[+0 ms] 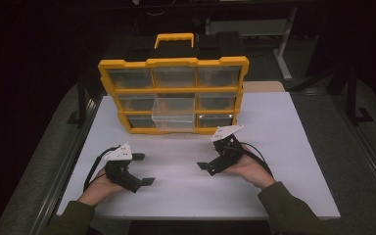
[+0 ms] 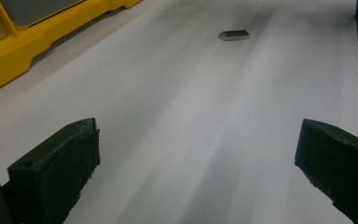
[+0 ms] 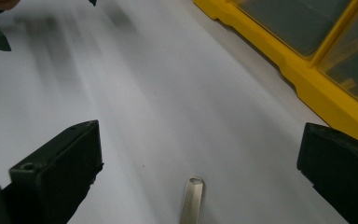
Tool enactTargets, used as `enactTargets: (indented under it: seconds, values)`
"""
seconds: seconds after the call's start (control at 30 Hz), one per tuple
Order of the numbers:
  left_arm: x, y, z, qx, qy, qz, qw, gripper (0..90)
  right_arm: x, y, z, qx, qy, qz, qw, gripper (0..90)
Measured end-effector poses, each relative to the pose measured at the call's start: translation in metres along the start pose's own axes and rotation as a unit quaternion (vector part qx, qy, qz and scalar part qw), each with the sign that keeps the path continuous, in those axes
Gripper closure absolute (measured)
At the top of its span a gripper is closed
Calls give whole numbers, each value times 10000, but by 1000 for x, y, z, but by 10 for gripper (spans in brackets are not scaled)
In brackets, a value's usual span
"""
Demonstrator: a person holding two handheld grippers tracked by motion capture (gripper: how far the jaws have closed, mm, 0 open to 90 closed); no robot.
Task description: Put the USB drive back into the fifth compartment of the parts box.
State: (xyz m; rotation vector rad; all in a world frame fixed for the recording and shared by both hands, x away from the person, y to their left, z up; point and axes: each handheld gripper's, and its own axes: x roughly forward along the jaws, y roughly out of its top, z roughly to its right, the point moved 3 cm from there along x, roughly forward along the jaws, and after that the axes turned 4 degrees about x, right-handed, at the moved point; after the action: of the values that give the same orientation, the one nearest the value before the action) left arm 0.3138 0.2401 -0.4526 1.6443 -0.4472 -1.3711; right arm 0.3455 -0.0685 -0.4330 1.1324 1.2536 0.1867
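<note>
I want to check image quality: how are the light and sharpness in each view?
High view: table brightly lit, surroundings nearly black, organizer fairly sharp. Left gripper view: soft grey shadow streaks on the table, small metal piece slightly blurred. Right gripper view: the metal piece glints, and the far table is smeared with shadow.

The left hand-held gripper (image 1: 143, 169) sits low over the near left part of the tabletop (image 1: 186, 196), held in the left hand (image 1: 100, 188), its jaws spread wide and pointing right, toward the other one. The right hand-held gripper (image 1: 206, 167) is held by the right hand (image 1: 247, 169) at the near right of the tabletop, jaws wide apart and pointing left. Both forearms come in from the tabletop's near edge in dark green sleeves (image 1: 289, 210). The two stand apart, neither clasping anything.
</note>
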Motion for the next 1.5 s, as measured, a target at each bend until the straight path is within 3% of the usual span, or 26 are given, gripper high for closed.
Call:
enactTargets:
  seconds: [1.5]
  values:
    - [0, -2, 3, 48, -6, -48, 10000, 0, 16, -24, 3, -28, -47, -638, 9980, 0]
